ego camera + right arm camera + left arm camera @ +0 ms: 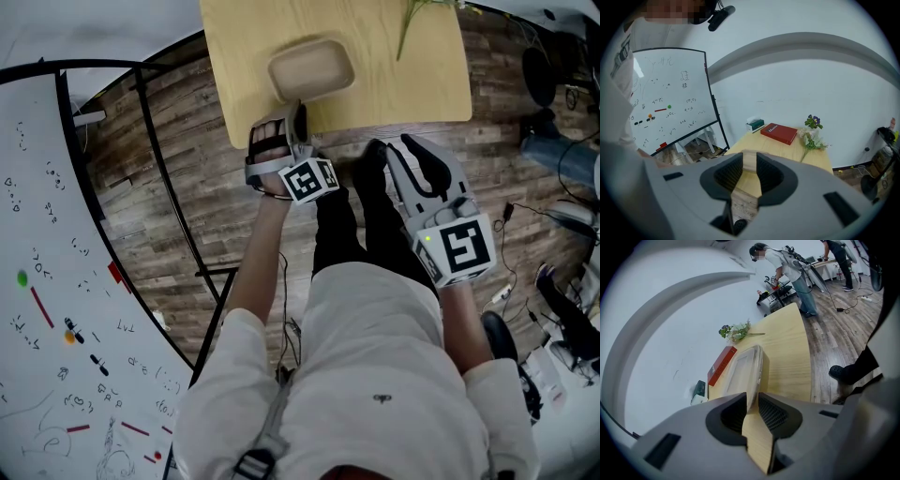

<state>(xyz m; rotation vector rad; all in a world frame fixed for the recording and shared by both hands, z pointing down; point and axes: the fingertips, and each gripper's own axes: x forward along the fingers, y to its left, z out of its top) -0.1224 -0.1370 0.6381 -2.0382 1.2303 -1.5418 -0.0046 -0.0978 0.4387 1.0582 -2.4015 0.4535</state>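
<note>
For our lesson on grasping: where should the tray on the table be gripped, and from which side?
Grip the tray by its thin raised rim, nearest side, coming from the table edge. It looks too wide to span, but the rim fits between the jaws of the left gripper.

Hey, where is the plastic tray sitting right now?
In the head view, the tray sits on the wooden table near its front edge, left of the flower sprig; the left gripper has the tray's near rim between its parted jaws.
</note>
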